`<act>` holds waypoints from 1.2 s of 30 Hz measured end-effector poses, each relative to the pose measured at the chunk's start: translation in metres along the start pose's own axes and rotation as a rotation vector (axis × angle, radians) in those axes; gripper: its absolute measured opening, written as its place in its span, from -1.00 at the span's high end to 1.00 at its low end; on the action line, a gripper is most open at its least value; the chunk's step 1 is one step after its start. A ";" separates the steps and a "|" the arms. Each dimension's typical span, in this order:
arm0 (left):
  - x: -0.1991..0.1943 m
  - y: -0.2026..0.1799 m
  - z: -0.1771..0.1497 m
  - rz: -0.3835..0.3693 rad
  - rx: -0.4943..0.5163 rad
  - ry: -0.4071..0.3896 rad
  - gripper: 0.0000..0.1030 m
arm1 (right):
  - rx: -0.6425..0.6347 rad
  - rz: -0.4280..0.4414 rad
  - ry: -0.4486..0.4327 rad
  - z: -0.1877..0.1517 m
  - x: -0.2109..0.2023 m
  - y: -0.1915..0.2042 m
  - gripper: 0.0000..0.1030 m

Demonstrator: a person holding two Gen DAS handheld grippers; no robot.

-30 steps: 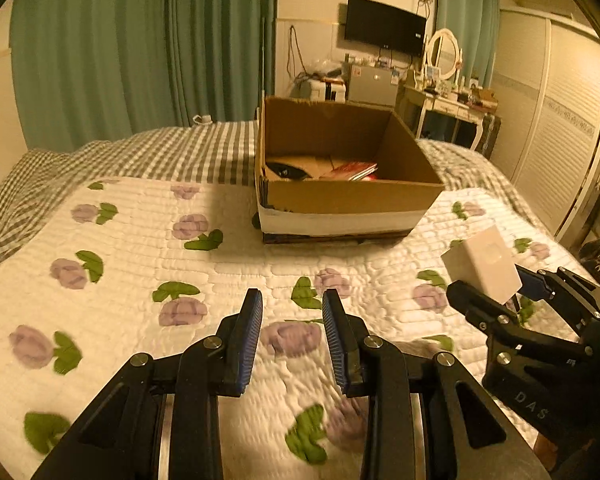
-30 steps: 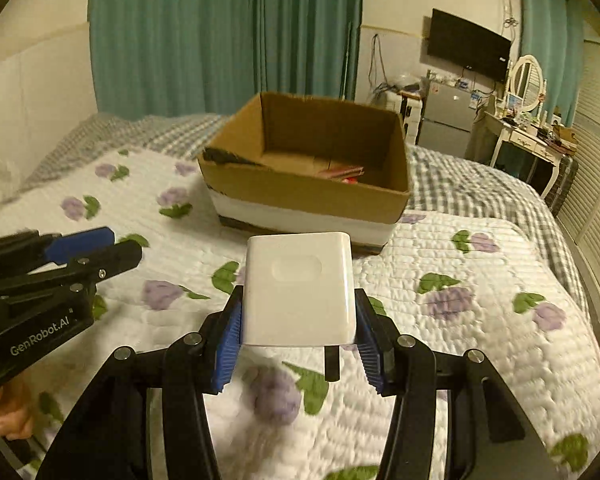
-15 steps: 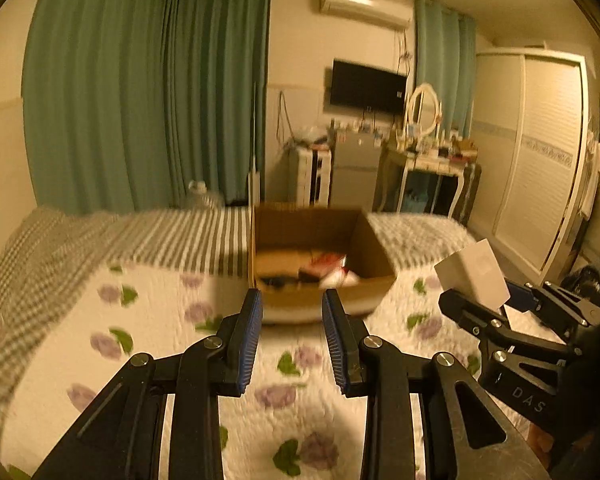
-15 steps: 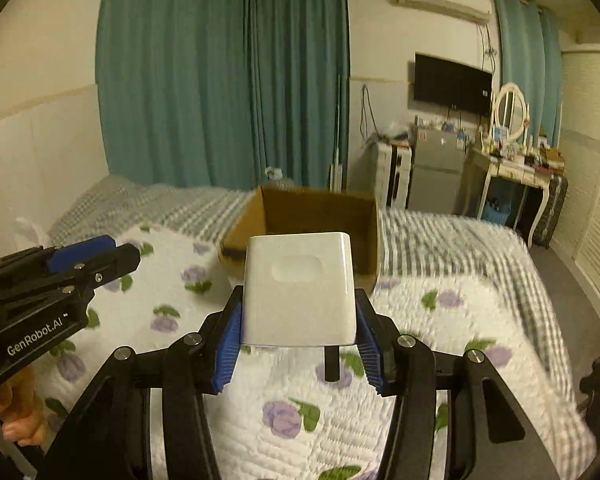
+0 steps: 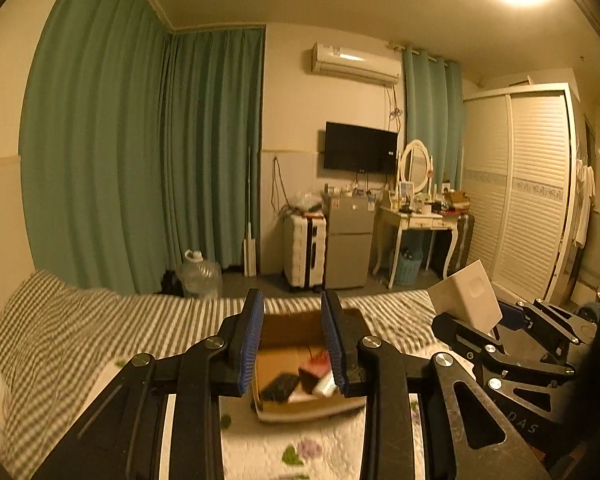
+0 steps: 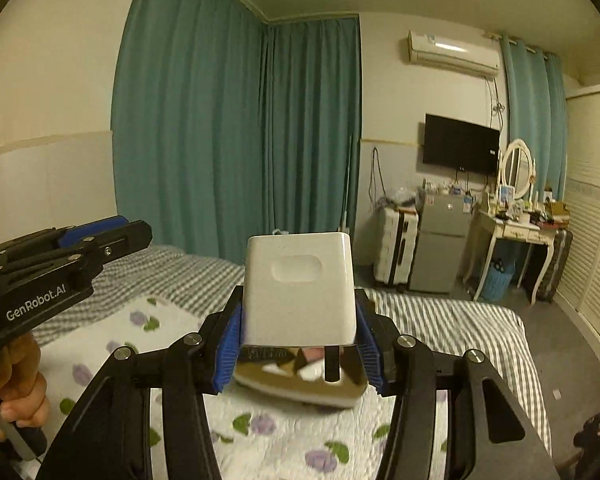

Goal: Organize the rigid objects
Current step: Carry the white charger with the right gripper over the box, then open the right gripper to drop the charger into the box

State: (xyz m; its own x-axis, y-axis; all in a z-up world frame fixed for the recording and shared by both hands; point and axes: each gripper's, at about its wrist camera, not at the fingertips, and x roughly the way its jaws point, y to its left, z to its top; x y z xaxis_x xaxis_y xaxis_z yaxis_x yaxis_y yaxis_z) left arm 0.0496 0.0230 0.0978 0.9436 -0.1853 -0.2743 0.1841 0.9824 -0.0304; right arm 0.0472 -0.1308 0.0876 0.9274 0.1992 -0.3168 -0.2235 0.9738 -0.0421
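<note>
Clearly "GenRobot.AI" reads on the left gripper (image 6: 100, 236), whose blue ribbed pads stand apart, empty. The right gripper (image 6: 300, 332), marked "DAS", clamps a smooth white charger (image 6: 300, 288) with rounded edges, hiding the cardboard box (image 5: 300, 368) on the quilted floral bed (image 6: 280, 440).

Both wrist cameras sit close behind their own fingers, high over the bed (image 5: 60, 320), facing the far wall. They share the cardboard box (image 5: 300, 360), television (image 6: 462, 145) and curtains (image 6: 236, 140).
</note>
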 end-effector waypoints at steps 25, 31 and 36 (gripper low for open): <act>0.201 0.012 -0.044 -0.007 -0.017 0.196 0.40 | -0.003 0.053 0.154 -0.024 0.205 -0.048 0.02; 0.243 0.016 -0.077 -0.001 0.008 0.276 0.41 | 0.010 0.048 0.249 -0.067 0.247 -0.060 0.02; 0.266 0.016 -0.103 -0.005 0.003 0.355 0.41 | 0.010 0.043 0.318 -0.094 0.274 -0.067 0.02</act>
State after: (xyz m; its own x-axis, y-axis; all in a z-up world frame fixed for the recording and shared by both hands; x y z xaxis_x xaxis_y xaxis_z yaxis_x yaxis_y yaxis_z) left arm 0.2752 -0.0083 -0.0745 0.7882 -0.1707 -0.5913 0.1898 0.9814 -0.0303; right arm 0.2883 -0.1518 -0.0853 0.7762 0.1974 -0.5988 -0.2562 0.9665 -0.0135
